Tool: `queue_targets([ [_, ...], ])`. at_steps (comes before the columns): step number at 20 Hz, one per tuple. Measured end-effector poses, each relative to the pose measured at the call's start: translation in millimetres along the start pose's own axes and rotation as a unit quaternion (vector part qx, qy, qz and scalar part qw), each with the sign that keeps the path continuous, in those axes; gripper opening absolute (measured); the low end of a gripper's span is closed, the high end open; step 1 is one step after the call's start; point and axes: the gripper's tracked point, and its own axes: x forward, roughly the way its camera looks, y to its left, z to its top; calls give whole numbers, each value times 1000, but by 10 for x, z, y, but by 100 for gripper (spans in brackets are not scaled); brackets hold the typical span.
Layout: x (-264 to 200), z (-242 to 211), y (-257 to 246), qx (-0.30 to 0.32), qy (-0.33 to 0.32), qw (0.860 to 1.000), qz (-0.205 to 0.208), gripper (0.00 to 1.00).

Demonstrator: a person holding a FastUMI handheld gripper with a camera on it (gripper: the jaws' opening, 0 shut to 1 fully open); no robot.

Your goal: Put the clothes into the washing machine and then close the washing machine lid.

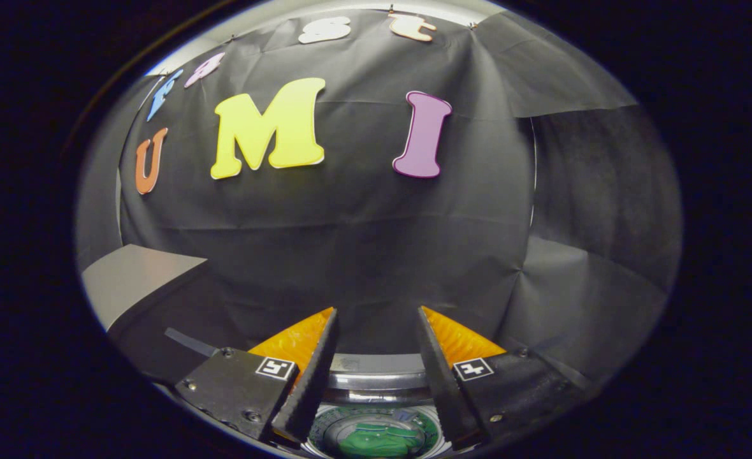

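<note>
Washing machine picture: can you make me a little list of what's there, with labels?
tool: open, holds nothing
fingers: spread apart, aimed at the cloth wall
washer: below the tool, rim seen between the fingers
drum: open on top, no lid over it
clothes: something green lies in the drum
wall: black cloth beyond the fingers

The gripper (376, 319) sits at the bottom centre of the frame, its two fingers (309, 389) spread apart with nothing between them. Below and between them, at the very bottom, the round opening of the washing machine (376, 382) shows its pale rim, with green clothes (379, 440) lying inside the drum. The black cloth wall (363, 242) fills the middle and upper frame. A grey panel (130, 277) stands at the lower left.
</note>
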Motion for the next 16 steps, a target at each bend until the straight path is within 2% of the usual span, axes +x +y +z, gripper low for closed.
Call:
queue_targets([
  [6, -143, -143, 12, 1, -3, 1000, 10, 76],
  [16, -355, -455, -12, 5, 50, 999, 8, 77],
])
